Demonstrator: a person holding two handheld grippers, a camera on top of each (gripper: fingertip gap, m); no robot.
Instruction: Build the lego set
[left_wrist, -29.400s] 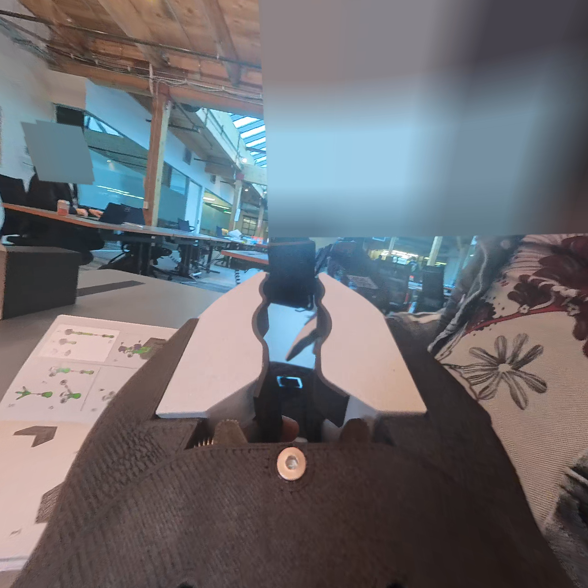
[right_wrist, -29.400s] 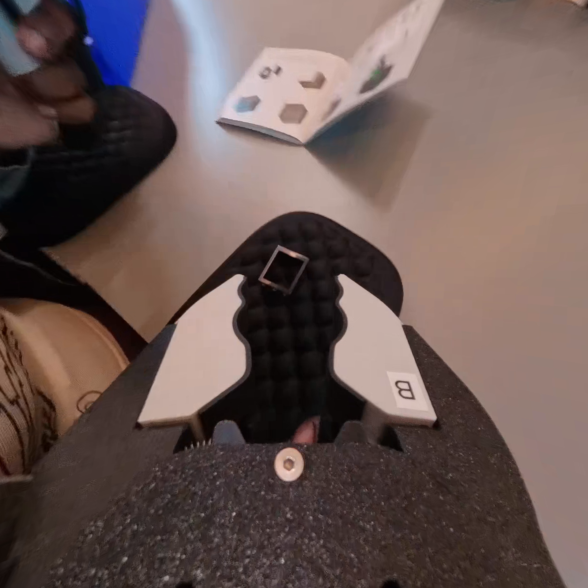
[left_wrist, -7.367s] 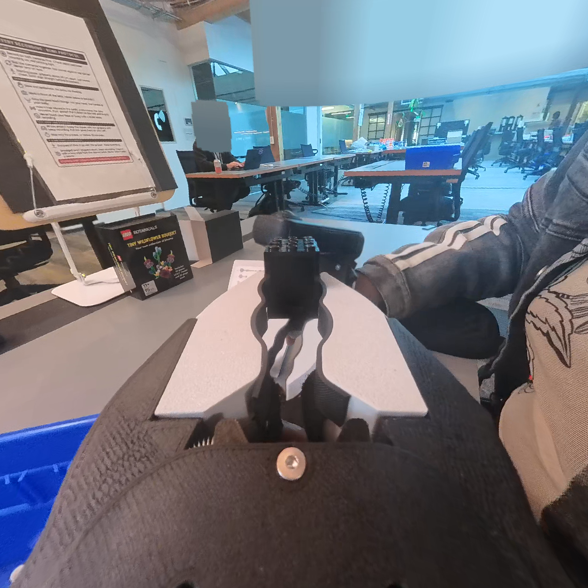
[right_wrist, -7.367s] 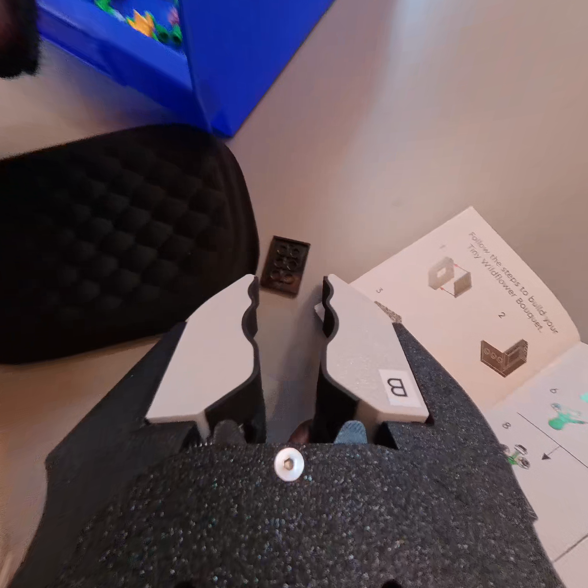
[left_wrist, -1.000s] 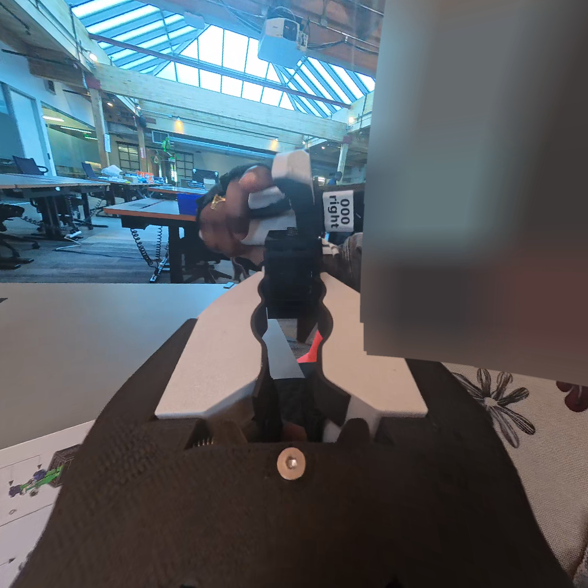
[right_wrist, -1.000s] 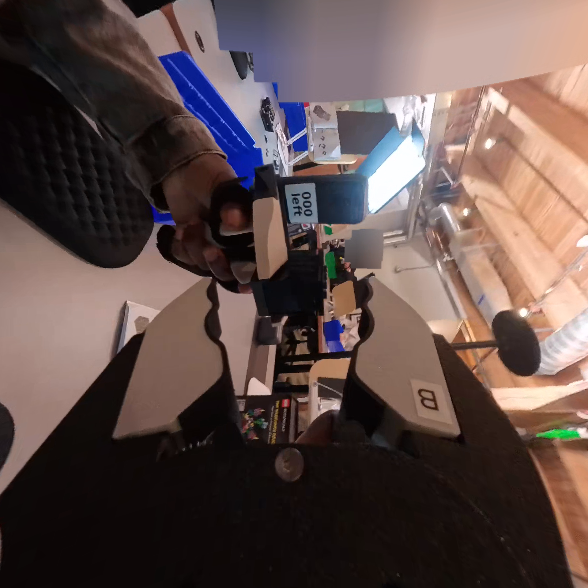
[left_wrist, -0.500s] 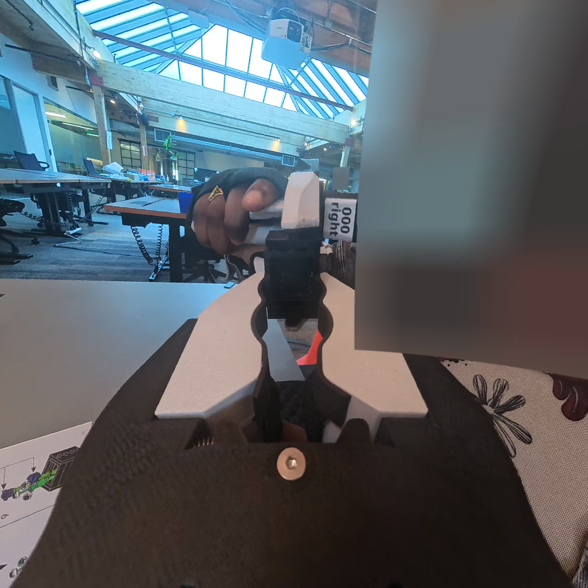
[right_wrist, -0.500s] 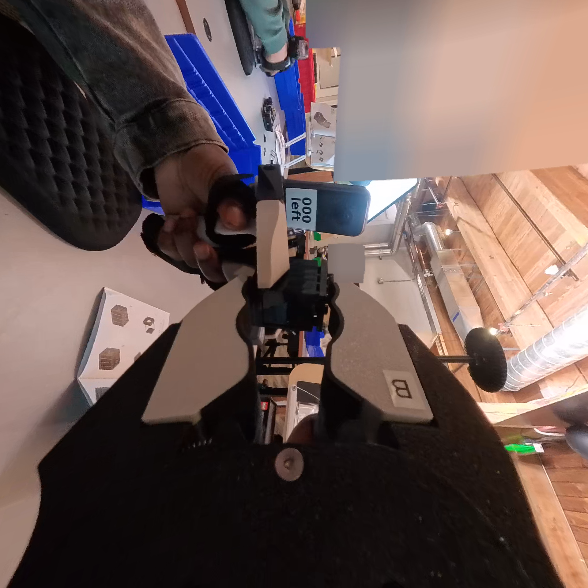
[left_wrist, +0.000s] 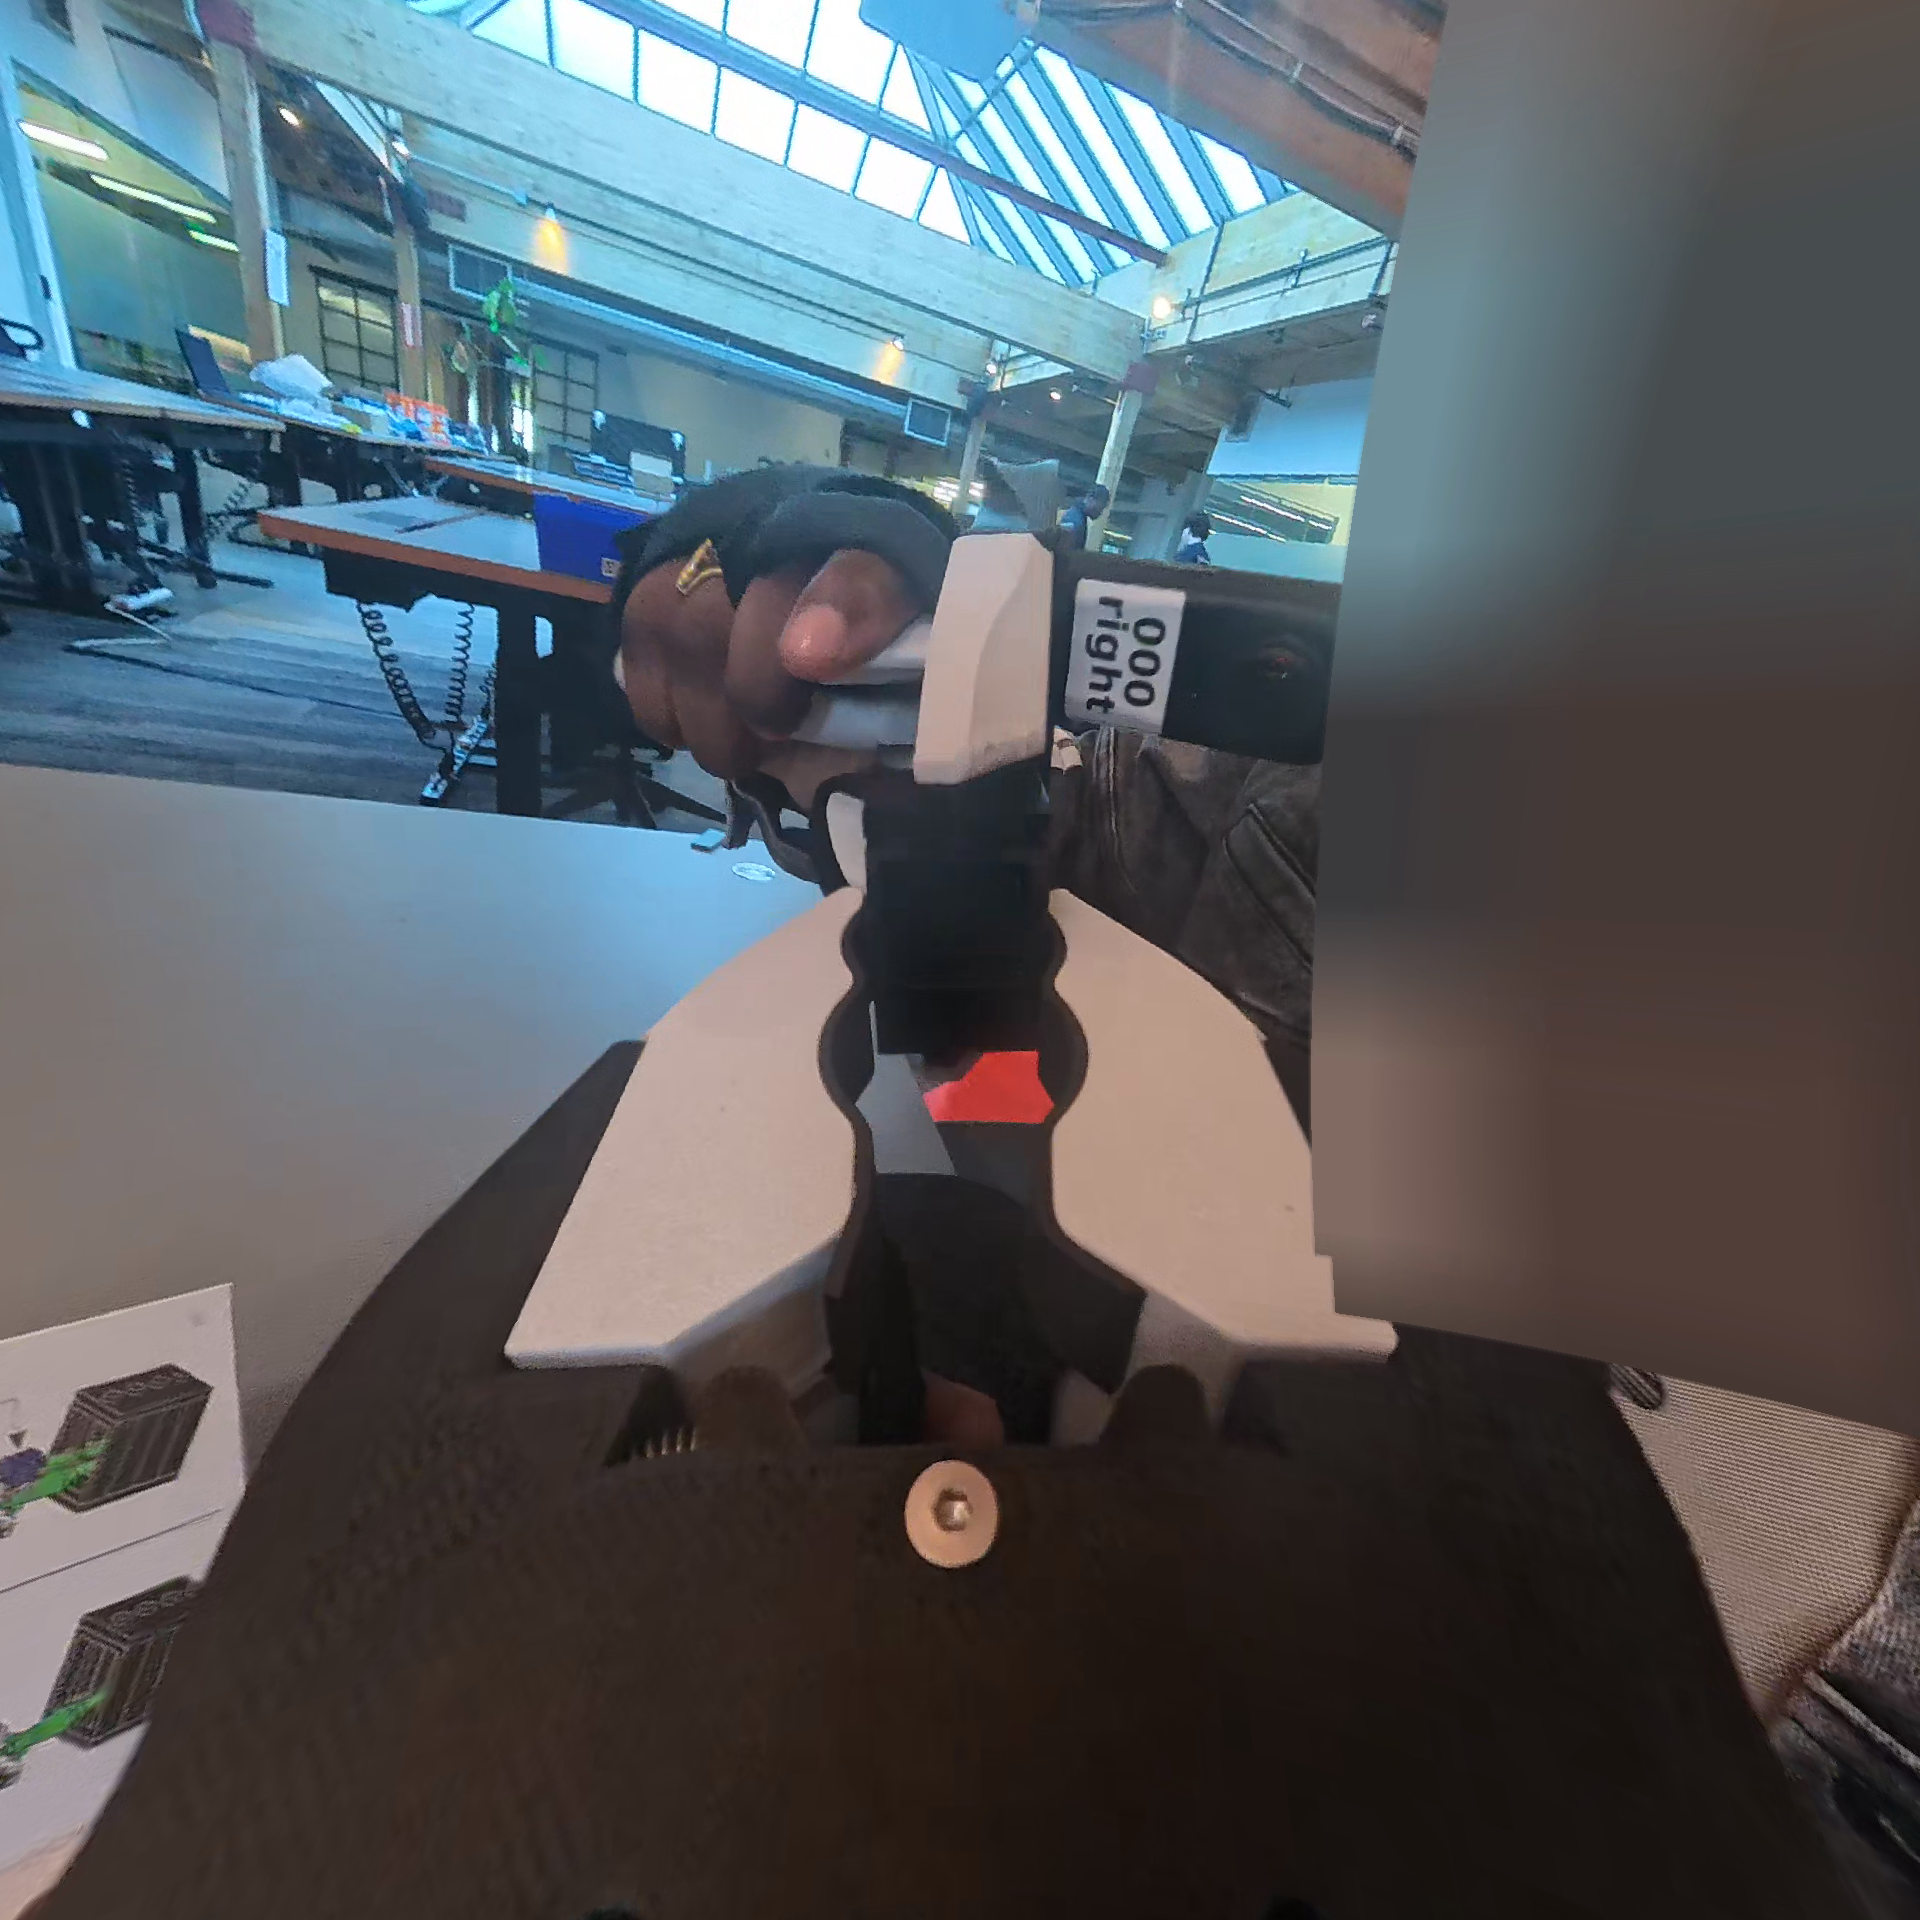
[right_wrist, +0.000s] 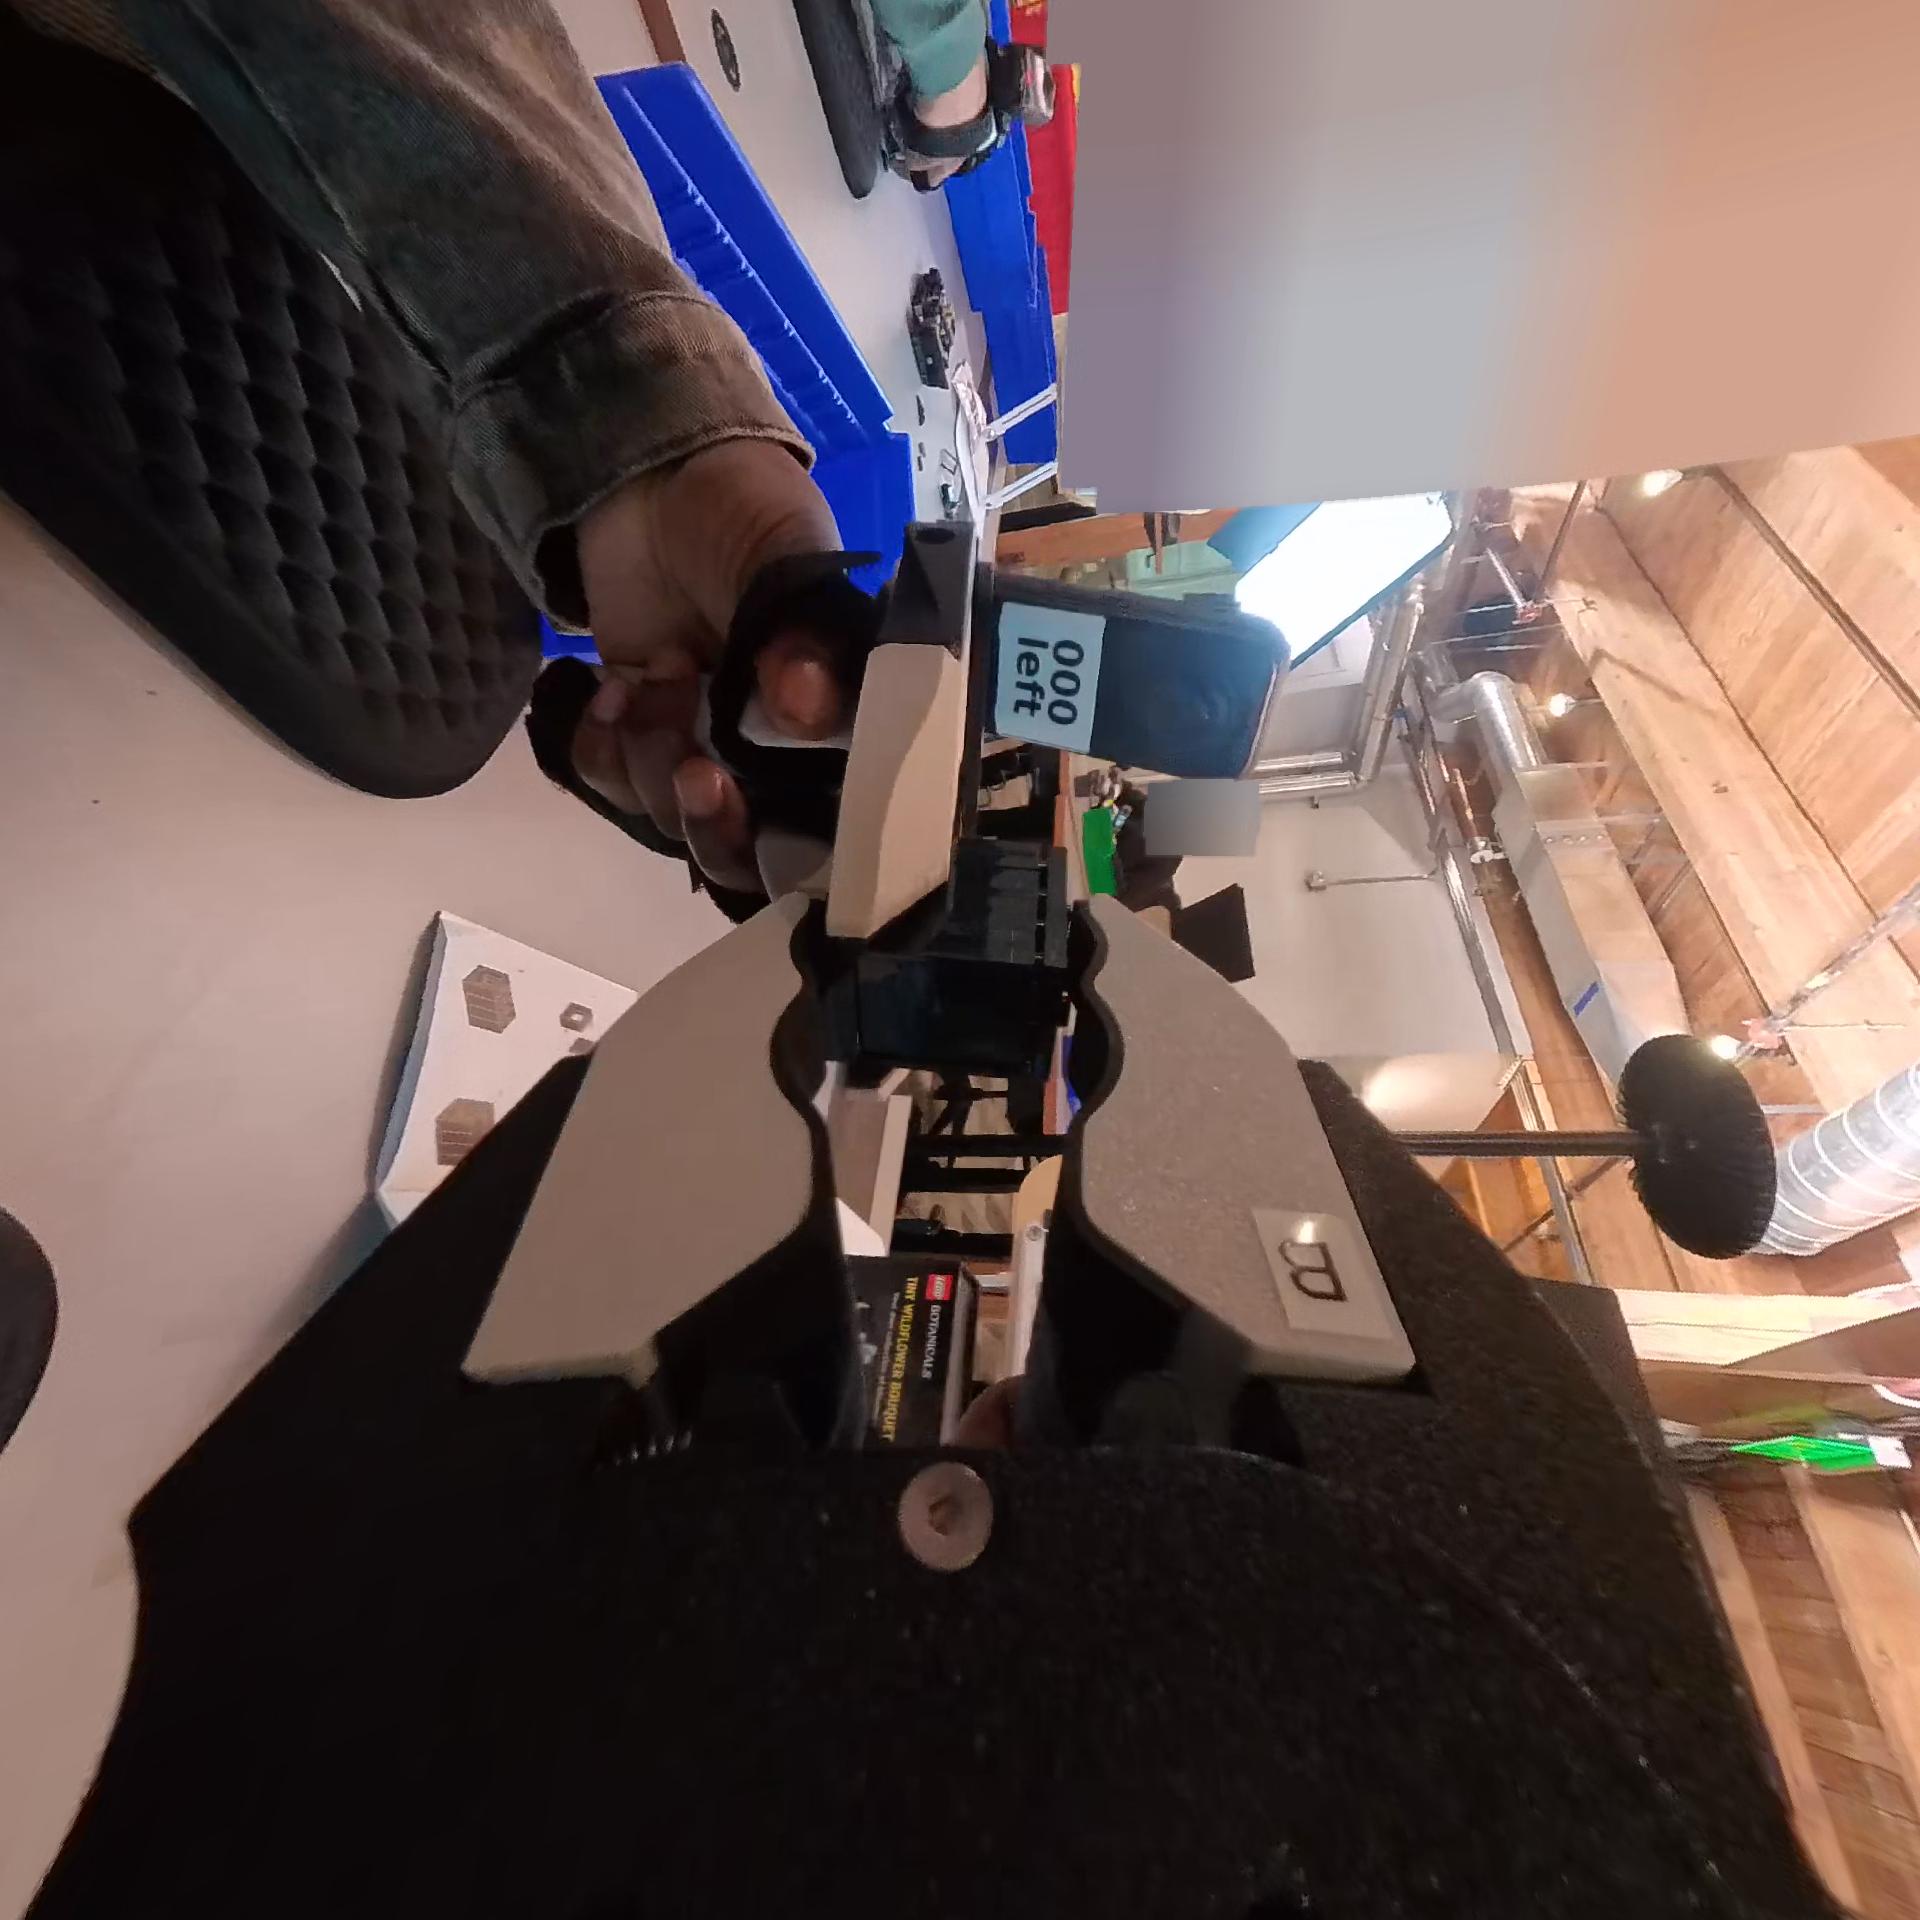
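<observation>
Right gripper (right_wrist: 951, 982) clamped on black lego block (right_wrist: 961, 997).
Block sits between both fingers (right_wrist: 686, 1122) at their tips. Left gripper (right_wrist: 904, 769) touches the block just beyond, hand-held. Instruction booklet (right_wrist: 473, 1049) lies left on desk (right_wrist: 197, 1039).

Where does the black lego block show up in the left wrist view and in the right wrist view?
Left wrist view: the black lego block sits just above centre, between the left gripper fingertips, under the other gripper's white finger.
Right wrist view: the block sits at centre, between the right gripper fingertips.
Shared landmark: the instruction booklet on the white table, at the left of both views.
</observation>
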